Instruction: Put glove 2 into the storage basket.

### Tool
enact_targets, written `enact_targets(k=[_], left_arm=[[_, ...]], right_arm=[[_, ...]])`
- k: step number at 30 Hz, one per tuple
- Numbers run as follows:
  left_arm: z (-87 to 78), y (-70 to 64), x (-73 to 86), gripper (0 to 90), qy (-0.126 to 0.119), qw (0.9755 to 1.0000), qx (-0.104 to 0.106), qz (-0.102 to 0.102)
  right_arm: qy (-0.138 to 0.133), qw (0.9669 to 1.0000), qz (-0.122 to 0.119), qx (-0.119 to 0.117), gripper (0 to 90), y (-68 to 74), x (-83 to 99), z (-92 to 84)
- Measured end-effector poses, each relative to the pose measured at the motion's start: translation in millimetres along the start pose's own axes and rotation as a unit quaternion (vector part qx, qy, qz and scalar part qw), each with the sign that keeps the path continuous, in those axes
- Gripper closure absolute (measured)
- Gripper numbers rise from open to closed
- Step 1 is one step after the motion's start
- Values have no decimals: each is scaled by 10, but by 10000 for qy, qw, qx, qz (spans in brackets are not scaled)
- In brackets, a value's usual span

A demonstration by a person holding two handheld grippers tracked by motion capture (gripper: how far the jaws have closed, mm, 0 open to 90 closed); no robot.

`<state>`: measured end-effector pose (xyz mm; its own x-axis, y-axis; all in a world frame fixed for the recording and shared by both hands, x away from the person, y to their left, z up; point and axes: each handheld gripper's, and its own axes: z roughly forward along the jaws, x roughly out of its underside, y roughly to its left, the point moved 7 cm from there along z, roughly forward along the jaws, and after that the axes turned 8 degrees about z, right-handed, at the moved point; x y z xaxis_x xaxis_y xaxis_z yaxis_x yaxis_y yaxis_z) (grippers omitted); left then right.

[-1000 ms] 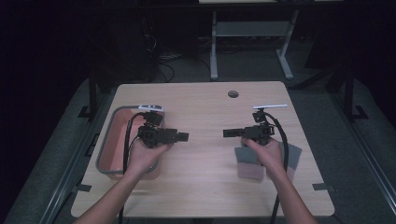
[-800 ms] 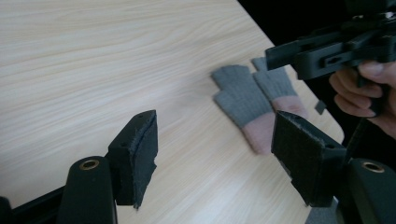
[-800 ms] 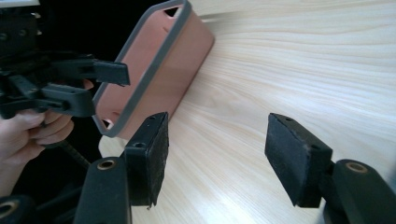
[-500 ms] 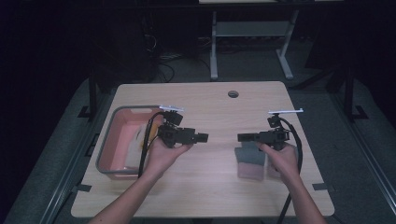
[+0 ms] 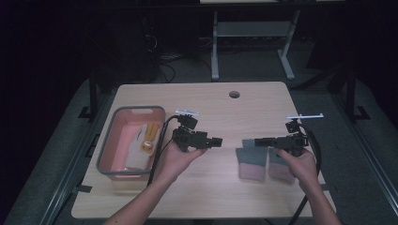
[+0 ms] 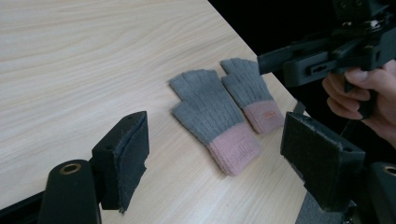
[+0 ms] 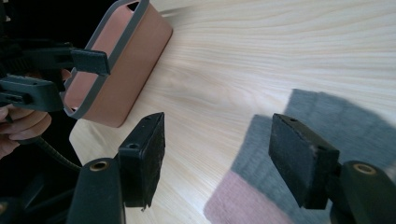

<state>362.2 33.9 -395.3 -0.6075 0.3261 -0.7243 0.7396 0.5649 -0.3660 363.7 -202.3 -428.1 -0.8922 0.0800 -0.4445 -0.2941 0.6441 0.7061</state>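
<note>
Since a second ago both hands have slid to the right across the table (image 5: 220,112): the left gripper (image 5: 217,142) has left the space over the pink bin (image 5: 109,149) and now hangs above bare wood near the middle, while the right gripper (image 5: 248,142) has drawn back toward the right edge, above the pair of gloves (image 5: 263,161). Both sets of jaws have just been opening, and now stand wide with nothing between the pads. The gloves lie flat, side by side and touching, grey at the fingers and pink at the cuffs, on the right half of the table. Each gripper is held level with its jaws pointing at the other, a gap of bare table between their tips. The forearms come in from the near edge, and the hands grasp the grippers from below. The bin sits at the left edge with small things inside.
</note>
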Motion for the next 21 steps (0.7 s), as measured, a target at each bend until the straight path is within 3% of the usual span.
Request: enact_targets(k=[6,13,21], left_arm=[[133,-66,44,241,101,9999,-27,77],[308,-161,167,242,182,9997,96,141],[439,-229,224,245,193,9994,186,209]], right_arm=[[-122,9998,-52,170,363,-119,37,-178],[-64,9963,-249,814,395,-355,133,-300],[-14,9912,-327,1284,383,-588,230,-379]])
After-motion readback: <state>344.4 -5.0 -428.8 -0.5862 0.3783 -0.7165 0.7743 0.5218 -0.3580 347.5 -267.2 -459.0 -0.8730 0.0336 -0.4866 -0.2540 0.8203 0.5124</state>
